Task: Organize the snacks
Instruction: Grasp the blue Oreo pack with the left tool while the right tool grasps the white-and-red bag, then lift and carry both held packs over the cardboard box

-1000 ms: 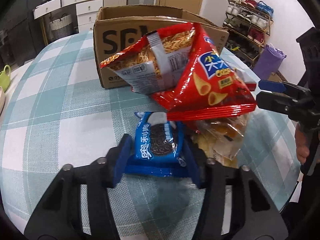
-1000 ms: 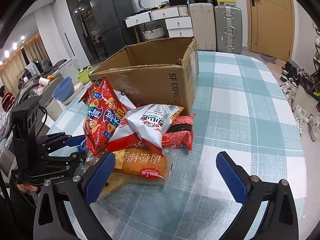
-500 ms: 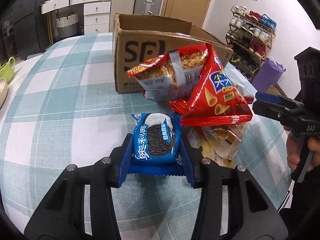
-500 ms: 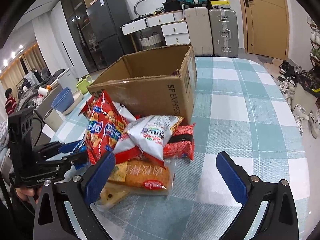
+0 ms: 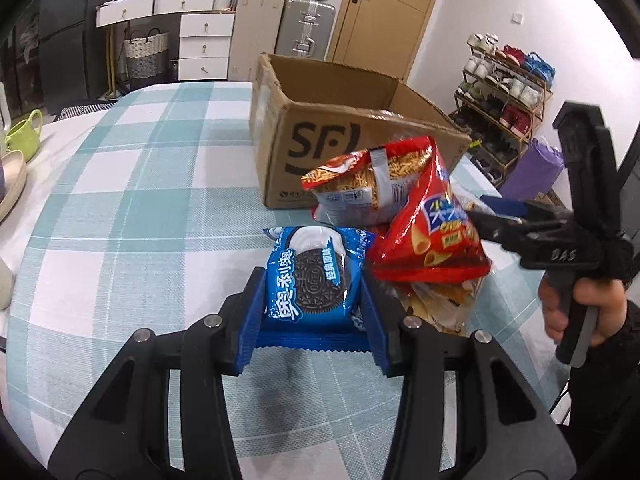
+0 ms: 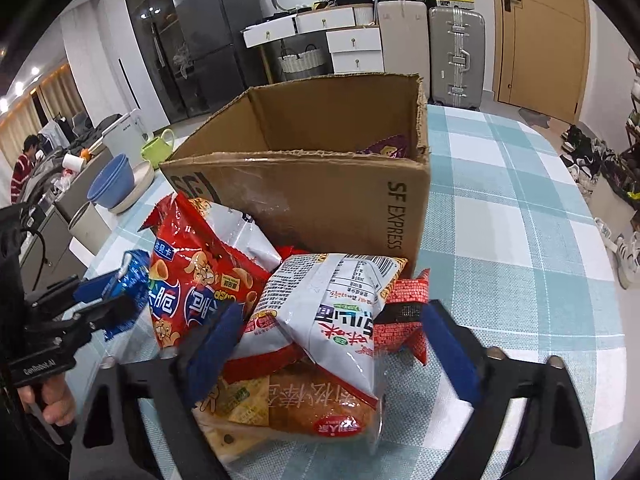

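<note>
Blue Oreo pack (image 5: 310,280) clamped in left gripper (image 5: 312,304), lifted off checked tablecloth (image 5: 140,200); right gripper (image 6: 332,344) jaws just narrowing, straddling white noodle bag (image 6: 328,312), not pressing; cardboard box (image 6: 320,200) behind pile

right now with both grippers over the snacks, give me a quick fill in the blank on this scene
1. The left gripper is shut on the blue ____ pack.
2. The cardboard box bears the words SF ____ on its side.
3. The right gripper, its jaws just closing, straddles the white ____ bag.
4. Inside the box lies a ____ packet.

Missing words: Oreo; EXPRESS; noodle; purple
</note>
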The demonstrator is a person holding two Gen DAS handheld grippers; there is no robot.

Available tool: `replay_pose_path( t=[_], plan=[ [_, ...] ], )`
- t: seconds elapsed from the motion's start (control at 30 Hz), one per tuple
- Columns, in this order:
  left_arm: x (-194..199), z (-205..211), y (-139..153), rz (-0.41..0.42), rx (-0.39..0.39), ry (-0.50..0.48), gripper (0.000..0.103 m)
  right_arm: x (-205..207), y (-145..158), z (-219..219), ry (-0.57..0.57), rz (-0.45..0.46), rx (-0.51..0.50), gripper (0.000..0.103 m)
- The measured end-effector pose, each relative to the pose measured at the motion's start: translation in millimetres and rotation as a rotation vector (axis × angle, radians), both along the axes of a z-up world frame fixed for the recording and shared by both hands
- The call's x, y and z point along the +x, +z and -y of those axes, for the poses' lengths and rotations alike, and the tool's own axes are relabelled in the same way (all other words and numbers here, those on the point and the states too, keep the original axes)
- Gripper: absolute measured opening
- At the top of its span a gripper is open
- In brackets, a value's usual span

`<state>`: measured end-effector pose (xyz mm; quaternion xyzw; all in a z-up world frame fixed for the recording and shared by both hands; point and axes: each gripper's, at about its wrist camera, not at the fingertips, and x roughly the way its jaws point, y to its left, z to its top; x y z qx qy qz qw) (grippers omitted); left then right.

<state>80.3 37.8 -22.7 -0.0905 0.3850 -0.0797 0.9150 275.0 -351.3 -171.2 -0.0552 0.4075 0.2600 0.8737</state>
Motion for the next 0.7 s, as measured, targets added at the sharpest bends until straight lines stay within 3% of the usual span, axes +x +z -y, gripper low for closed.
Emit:
replay_pose_path(
  t=[0.13, 0.23, 0.33, 0.7],
  plan=[
    [-3, -11, 5, 0.01, -0.01, 0.025, 0.042, -1, -1, -2, 0.016, 0.0, 0.01, 0.072],
    [-3, -16, 7, 0.018, -0.013, 0.037, 0.042, -6, 1, -2, 0.03, 0.018, 0.014, 0.052],
    [-7, -19, 13, 0.03, -0.015, 0.047, 0.042, -12, 4, 0, 0.033, 0.044, 0.015, 0.048],
    [-29, -19, 43, 0.102, -0.008, 0.057, 0.042, -46, 39, 32, 0.013, 0.148, 0.085, 0.048]
  ],
)
